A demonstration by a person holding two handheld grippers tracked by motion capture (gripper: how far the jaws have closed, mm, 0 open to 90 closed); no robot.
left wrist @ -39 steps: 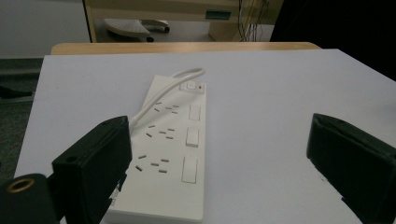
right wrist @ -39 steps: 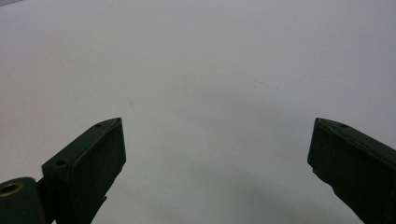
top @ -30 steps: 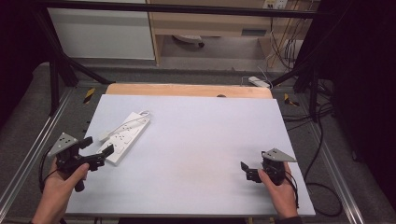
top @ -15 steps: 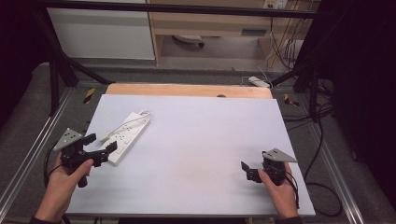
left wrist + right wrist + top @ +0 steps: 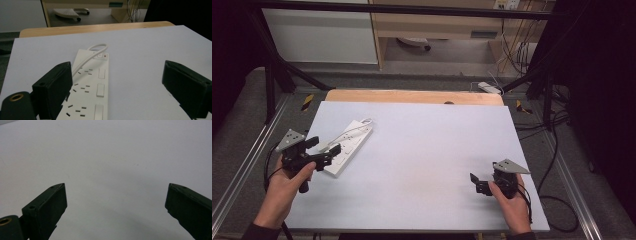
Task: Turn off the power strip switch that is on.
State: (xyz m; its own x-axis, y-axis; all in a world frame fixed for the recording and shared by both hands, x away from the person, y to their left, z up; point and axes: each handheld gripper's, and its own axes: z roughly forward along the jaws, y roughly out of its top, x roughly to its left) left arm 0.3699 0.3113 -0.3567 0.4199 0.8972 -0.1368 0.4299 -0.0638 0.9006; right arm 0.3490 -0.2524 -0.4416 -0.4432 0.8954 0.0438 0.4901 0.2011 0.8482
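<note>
The person's left hand [image 5: 287,182] reaches in over the table's [image 5: 427,150] near left corner, holding the left gripper [image 5: 323,150] pointed toward the far right, its jaws wide apart and empty. A white power strip [image 5: 91,87] lies flat by the left edge, slanting away toward the far side, its near end just at that gripper's jaws, its cord [image 5: 86,58] looped back over it. The right hand [image 5: 512,202] rests near the near right corner; the right gripper [image 5: 478,182] points left over bare surface, jaws spread apart.

Power strip [image 5: 92,85] near end cut off by frame bottom; left gripper [image 5: 120,87] covers corner.
</note>
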